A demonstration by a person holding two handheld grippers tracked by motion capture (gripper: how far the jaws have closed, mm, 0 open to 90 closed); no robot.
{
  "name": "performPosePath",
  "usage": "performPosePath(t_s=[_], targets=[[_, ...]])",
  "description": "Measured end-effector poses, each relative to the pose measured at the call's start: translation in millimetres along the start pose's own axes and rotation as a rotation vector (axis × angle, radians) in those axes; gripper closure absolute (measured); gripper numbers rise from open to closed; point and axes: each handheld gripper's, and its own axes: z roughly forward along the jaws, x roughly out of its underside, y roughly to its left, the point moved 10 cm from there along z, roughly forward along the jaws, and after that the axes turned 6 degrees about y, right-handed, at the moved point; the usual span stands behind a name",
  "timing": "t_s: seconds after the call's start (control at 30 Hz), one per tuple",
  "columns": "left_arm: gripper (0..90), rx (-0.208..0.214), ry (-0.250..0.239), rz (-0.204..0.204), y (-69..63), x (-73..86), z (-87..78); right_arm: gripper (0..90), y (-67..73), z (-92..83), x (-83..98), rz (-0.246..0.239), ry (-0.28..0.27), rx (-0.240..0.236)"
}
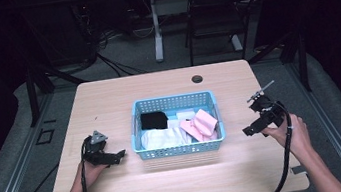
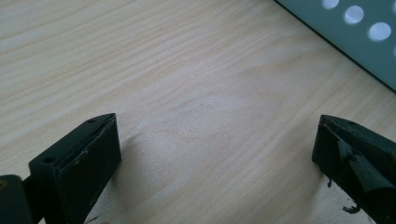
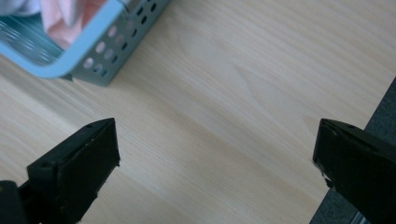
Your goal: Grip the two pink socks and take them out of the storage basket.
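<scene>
Basket (image 1: 180, 147) of pale blue perforated plastic sits near the middle of the wooden table (image 1: 122, 90), and everything else is placed from it. Its long axis runs across the table from the person's left to right, with one long wall facing the person. Inside, a black cloth (image 1: 154, 120) lies toward the far left corner, a white cloth (image 1: 162, 138) along the near wall, and a pink cloth (image 1: 199, 124) toward the right end, partly overlapping the white one.

To the left of the basket, just off its near left corner, the left gripper (image 1: 116, 156) lies low on the table, pointing toward the basket wall. In the left gripper view its jaws stand wide apart over bare wood with nothing between them, and a corner of the basket wall shows at the upper right. The left hand (image 1: 89, 169) wraps it from behind, forearm coming in from the near edge.

To the right of the basket, a little apart from its right end, the right gripper (image 1: 249, 130) is held above the table, tilted down and toward the basket. In the right gripper view its jaws are likewise spread and empty, the basket's corner with pink cloth showing at the upper left. The right hand (image 1: 292, 132) holds it from the near right side.
</scene>
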Motion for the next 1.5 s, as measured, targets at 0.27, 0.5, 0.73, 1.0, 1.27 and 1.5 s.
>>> performPosePath(t_s=[0.27,0.5,0.73,1.0,1.27,1.5], targets=[[1.0,-0.003,-0.005,-0.002,0.1,-0.3,0.3,0.0,15.2,-17.3,-28.6,-0.049,-0.032,0.002],[1.0,-0.003,-0.005,-0.002,0.1,-0.4,0.3,0.0,35.4,-26.6,-59.8,-0.118,-0.037,-0.005],[1.0,-0.003,-0.005,-0.002,0.1,-0.3,0.3,0.0,50.7,-22.8,-85.3,-0.153,-0.042,-0.028],[1.0,-0.003,-0.005,-0.001,0.2,-0.3,0.3,0.2,71.9,-3.9,-110.3,-0.194,-0.023,-0.059],[1.0,-0.001,-0.005,-0.001,0.1,-0.4,0.3,0.4,88.2,23.1,-124.6,-0.23,0.041,-0.097],[1.0,0.0,-0.005,0.0,0.2,-0.4,0.4,8.8,91.9,44.4,-128.2,-0.238,0.113,-0.091]])
